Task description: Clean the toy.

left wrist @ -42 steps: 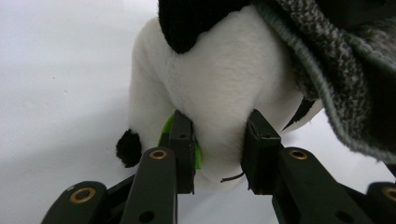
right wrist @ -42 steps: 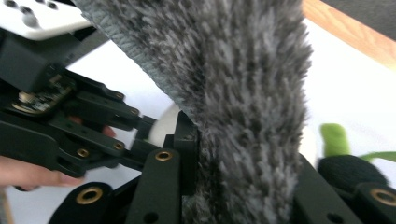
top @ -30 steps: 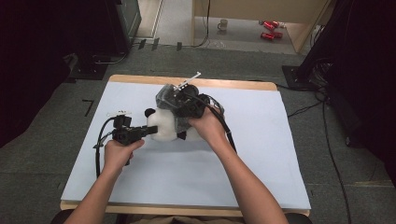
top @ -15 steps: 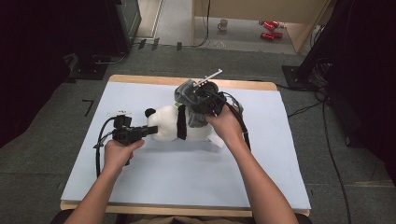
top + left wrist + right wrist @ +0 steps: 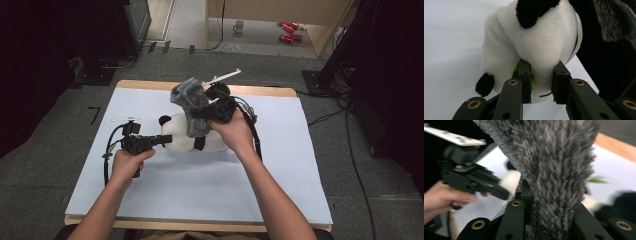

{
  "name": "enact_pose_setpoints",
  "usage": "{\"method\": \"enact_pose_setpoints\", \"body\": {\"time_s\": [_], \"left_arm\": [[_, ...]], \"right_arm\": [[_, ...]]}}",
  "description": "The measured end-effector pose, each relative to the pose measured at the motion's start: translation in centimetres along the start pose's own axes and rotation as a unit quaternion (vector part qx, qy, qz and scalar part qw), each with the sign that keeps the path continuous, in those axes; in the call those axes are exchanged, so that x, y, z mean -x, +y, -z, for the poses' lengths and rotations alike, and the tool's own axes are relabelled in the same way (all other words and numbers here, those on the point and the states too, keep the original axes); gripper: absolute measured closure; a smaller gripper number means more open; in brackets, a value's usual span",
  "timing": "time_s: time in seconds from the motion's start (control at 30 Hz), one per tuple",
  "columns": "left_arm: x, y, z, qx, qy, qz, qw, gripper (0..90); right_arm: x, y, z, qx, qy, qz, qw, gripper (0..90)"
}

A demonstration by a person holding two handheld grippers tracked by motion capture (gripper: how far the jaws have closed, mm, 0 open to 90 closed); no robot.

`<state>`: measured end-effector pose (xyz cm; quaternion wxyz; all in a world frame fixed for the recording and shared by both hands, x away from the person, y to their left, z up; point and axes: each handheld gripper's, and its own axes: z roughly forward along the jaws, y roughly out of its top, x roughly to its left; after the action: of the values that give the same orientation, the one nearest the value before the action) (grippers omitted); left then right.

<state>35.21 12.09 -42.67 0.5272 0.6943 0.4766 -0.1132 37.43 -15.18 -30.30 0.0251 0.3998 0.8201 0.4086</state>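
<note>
- Pinching panda plush [image 5: 541, 37] snout – left gripper [image 5: 541, 82] jaws have just been closing, clamped on it; plush lies mid-table [image 5: 300, 200].
- Gripping grey furry garment [image 5: 559, 170] – right gripper [image 5: 549, 217] clamped on it, lifted above plush.

Right gripper [image 5: 197, 107] lifted up and away from the table, pulling the grey furry garment [image 5: 189, 95] up off the panda plush [image 5: 187, 137], its jaws having just closed on the fabric, left gripper [image 5: 162, 140] jaws having just tightened on the plush's white body.
</note>
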Motion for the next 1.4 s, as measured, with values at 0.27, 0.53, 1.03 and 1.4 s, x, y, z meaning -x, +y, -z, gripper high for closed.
{"method": "enact_pose_setpoints", "body": {"time_s": [0.27, 0.53, 1.03, 1.4], "left_arm": [[0.2, -0.3, -0.2, 0.001, 0.03, -0.002, 0.9995, 73.5], [-0.5, -0.1, -0.3, -0.005, 0.071, -0.025, 0.9972, 73.2], [-1.2, 0.0, -0.5, 0.011, 0.087, -0.053, 0.9947, 69.3], [-1.6, -0.6, 0.1, 0.012, 0.078, -0.133, 0.988, 40.0]], "right_arm": [[-2.3, -0.4, -5.4, -0.037, 0.016, 0.024, 0.9989, 78.7], [-0.6, -0.9, -5.0, -0.054, -0.035, 0.032, 0.9974, 78.6], [4.0, -3.6, 0.3, -0.042, -0.08, -0.018, 0.9958, 78.6], [4.7, -3.5, -0.3, -0.034, -0.087, -0.018, 0.9954, 78.3]]}}
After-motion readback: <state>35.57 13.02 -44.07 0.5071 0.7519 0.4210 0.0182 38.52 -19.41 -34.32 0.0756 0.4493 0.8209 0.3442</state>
